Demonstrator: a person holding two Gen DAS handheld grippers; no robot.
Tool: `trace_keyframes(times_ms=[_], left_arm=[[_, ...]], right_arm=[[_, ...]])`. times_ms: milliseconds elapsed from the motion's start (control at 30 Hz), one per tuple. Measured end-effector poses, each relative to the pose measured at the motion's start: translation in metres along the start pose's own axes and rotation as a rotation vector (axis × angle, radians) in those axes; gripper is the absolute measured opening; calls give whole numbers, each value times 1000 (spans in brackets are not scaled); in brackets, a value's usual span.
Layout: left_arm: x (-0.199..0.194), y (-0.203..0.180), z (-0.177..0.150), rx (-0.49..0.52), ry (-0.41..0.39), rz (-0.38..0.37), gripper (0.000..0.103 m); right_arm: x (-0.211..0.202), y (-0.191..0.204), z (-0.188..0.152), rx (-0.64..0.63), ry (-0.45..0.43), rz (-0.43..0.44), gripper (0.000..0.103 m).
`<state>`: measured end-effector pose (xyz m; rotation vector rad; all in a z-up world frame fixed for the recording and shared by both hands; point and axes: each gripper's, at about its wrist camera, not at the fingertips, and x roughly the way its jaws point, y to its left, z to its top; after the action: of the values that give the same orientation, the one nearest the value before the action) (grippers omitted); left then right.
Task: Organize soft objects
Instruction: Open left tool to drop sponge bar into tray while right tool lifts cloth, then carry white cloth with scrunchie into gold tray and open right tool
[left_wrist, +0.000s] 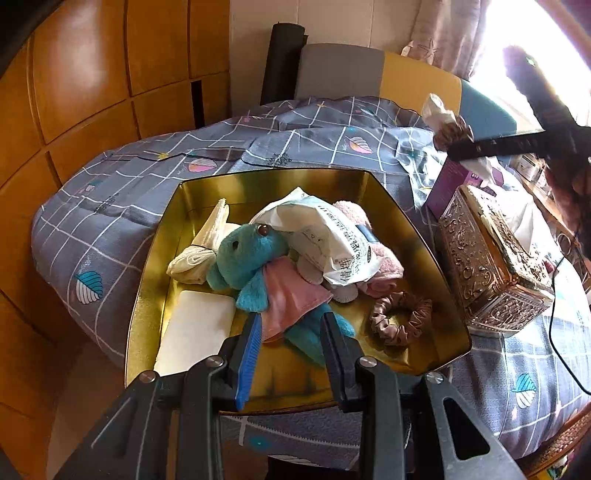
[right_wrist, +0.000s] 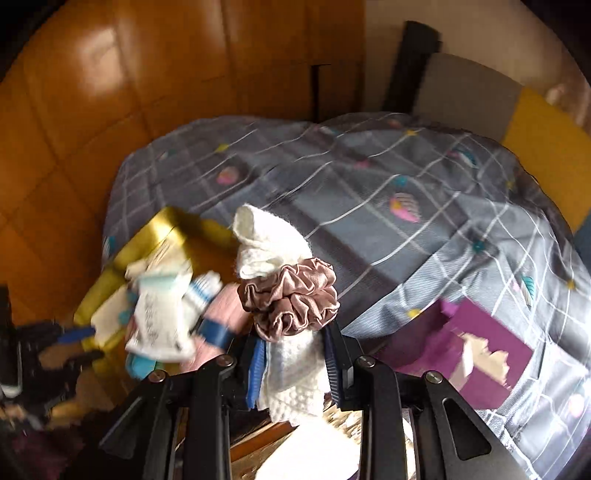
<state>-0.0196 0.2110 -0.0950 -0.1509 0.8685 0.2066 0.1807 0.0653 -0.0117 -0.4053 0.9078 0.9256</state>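
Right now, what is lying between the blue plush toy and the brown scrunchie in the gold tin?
In the left wrist view, a pink cloth lies between the blue plush toy and the brown scrunchie, then bare gold tin floor.

white cloth (right_wrist: 291, 373) with brown scrunchie (right_wrist: 291, 299) round it: up in the right tool (right_wrist: 295, 354), above the bed | gold tin (left_wrist: 436, 258): open on bed | inside: teal plush (left_wrist: 247, 258) centre, tissue pack (left_wrist: 332, 240) over it, second scrunchie (left_wrist: 400, 317) right corner, white pad (left_wrist: 199, 325) left edge
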Motion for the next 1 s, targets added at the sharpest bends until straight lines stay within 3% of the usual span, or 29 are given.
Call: trace_keyframes(times_ms=[600, 1000], left_arm=[[-7, -8, -2, 29, -17, -3, 32], [-11, -2, -4, 17, -35, 4, 32]], right_arm=[[-3, 85, -58, -193, 54, 91, 29], [27, 132, -77, -187, 103, 171, 29]])
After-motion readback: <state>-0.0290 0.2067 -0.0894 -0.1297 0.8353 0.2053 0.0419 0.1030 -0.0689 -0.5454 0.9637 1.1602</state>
